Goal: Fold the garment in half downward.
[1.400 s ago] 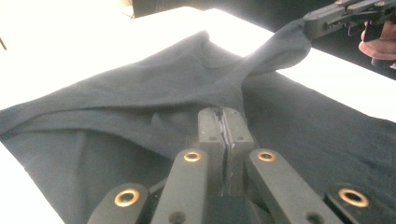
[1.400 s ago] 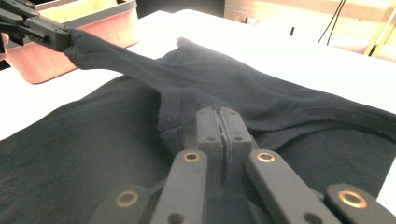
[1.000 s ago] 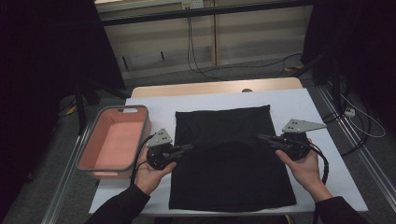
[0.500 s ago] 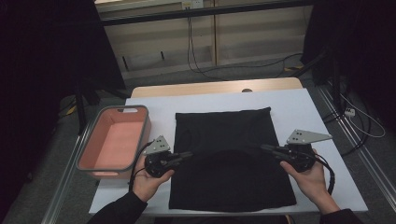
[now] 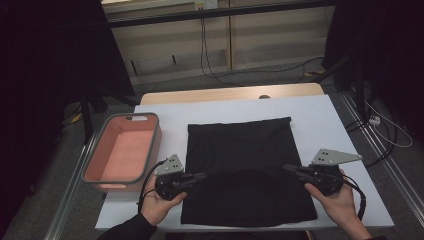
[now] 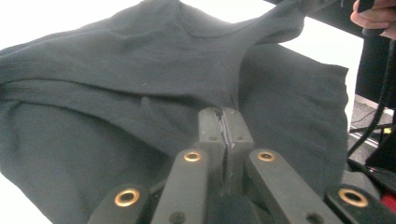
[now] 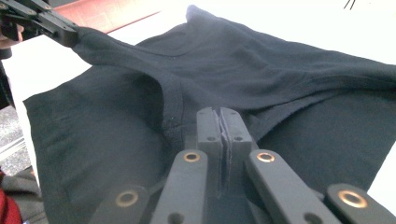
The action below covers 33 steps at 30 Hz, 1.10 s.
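A black garment [image 5: 240,145] lies flat on the white table [image 5: 322,115]. Part of it is folded over toward the near edge, with the fold raised between my two grippers. My left gripper [image 5: 201,175] is shut on the garment's left edge; in the left gripper view the jaws [image 6: 224,116] pinch black fabric [image 6: 140,70]. My right gripper [image 5: 287,168] is shut on the right edge, its jaws [image 7: 219,116] closed on the cloth [image 7: 261,65]. Each gripper view shows the other gripper far off, holding a stretched corner.
A pink tray [image 5: 95,155] with a grey rim stands at the table's left side, close to my left hand. Beyond the garment is bare white table, then a wooden strip [image 5: 225,94]. Cables lie on the floor at the back and right.
Both grippers have moved toward the near edge of the table, drawing the held fold of the garment over its lower part. Both stay shut on the cloth.
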Tool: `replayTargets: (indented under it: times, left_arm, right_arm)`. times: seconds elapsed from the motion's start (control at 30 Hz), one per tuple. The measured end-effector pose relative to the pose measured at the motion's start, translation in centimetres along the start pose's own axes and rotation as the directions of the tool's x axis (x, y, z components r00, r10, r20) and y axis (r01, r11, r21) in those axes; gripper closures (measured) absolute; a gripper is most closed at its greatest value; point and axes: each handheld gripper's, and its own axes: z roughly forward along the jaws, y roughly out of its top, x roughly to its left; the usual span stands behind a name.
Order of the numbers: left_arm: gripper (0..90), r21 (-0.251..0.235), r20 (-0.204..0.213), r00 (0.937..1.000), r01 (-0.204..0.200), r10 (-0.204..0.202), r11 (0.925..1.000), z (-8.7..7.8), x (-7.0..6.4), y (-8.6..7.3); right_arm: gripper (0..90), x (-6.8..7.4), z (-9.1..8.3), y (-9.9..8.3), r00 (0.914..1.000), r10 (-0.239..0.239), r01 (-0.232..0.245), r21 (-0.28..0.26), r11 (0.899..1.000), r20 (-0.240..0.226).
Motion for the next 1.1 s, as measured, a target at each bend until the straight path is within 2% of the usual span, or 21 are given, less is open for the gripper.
replayTargets:
  times: [0.4,0.7,1.1]
  left_arm:
    - [88.5,0.02,0.016,0.9998,-0.014,0.014,0.9997,-0.7,-1.6,-0.9]
    - [88.5,0.042,0.019,0.9997,-0.018,0.017,0.9989,-0.6,-1.6,-1.2]
    - [88.5,0.072,0.039,0.9991,-0.02,0.018,0.9972,-0.8,-2.5,-1.7]
  right_arm:
    - [87.9,1.0,-0.9,-1.1,0.9998,0.004,-0.004,0.019,1.0,-0.018]
    - [87.9,2.2,-1.4,-2.1,0.9993,0.005,-0.003,0.045,0.999,-0.036]
    - [87.9,3.4,-2.2,-3.0,0.9989,0.007,-0.005,0.063,0.998,-0.046]
